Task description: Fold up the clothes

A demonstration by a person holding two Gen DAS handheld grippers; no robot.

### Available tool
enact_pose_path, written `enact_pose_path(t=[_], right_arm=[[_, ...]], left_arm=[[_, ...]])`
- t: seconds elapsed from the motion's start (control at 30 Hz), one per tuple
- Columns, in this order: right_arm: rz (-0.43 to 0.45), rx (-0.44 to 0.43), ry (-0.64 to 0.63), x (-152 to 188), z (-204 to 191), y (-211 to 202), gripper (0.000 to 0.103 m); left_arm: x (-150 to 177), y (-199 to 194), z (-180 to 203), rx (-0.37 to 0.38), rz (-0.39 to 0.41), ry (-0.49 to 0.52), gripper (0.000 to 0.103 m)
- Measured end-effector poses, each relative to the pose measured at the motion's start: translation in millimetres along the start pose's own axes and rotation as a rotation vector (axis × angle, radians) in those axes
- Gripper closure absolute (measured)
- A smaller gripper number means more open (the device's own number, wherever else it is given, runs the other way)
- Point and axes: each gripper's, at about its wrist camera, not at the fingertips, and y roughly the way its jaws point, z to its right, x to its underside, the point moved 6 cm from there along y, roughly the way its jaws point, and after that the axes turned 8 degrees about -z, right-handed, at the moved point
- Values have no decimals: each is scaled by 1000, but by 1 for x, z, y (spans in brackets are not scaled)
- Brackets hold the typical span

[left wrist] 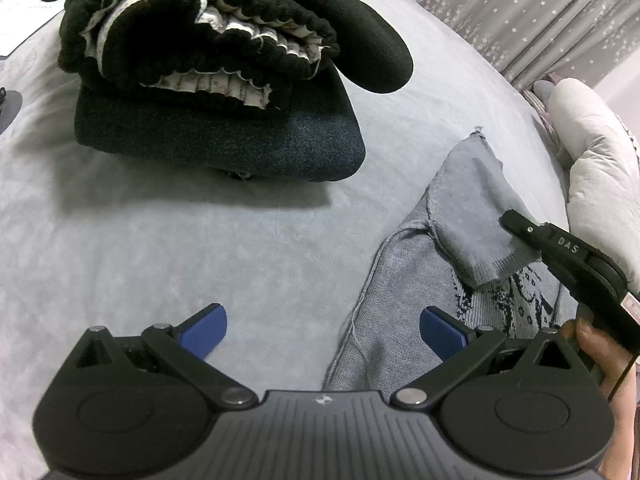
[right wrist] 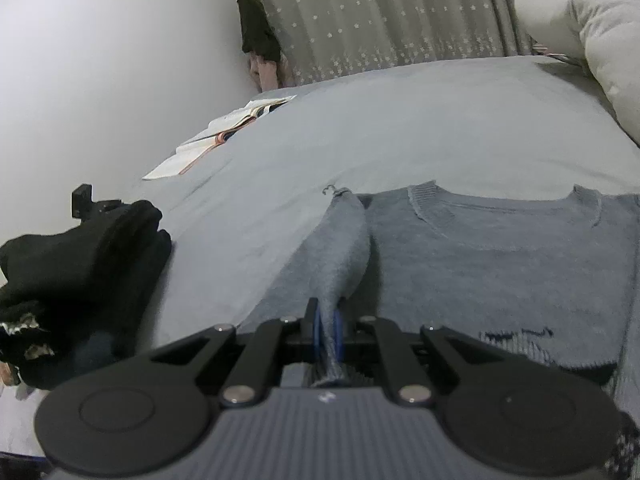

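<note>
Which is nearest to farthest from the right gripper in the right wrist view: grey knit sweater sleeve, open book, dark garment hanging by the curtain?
1. Grey knit sweater sleeve: clamped in the right gripper.
2. Open book: left, midway up the bed.
3. Dark garment hanging by the curtain: beyond the bed, upper left.

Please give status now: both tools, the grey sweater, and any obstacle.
Right tool shut on grey sweater sleeve. Left tool open, empty, over the sweater's edge. Folded dark pile alongside, not blocking.
</note>
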Motion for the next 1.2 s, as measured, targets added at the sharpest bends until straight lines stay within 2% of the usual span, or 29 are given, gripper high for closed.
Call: enact_pose_path(t=[0.13, 0.27, 0.53, 0.7, 0.8, 0.9, 0.97, 1.0, 1.03, 1.2], right_arm=[[-4, 19, 26, 4, 5, -1, 97], [-45, 29, 22, 8, 4, 10, 97], [-17, -8, 49, 5, 5, -1, 96], [-30, -148, 268, 2, 26, 0, 95], [-86, -181, 336, 4, 31, 10, 93], [-128, -67, 251, 9, 37, 18, 89], [-99, -29, 192, -2, 37, 16, 76], [-79, -17, 164, -9, 37, 14, 60], [-59, -4, 136, -15, 36, 13, 55], [1, 30, -3, -63, 27, 22, 53]], left_arm=[[0, 0, 0, 1, 0, -1, 0], [0, 0, 0, 0, 0, -1, 0], [1, 1, 2, -3, 1, 1, 0], [1, 1, 2, -2, 2, 5, 0], [2, 1, 1, -4, 1, 6, 0], [1, 0, 1, -2, 0, 8, 0], [1, 0, 0, -2, -1, 9, 0], [1, 0, 0, -2, -1, 10, 0], [1, 0, 1, -5, 2, 11, 0], [3, 0, 5, -33, 20, 52, 0]])
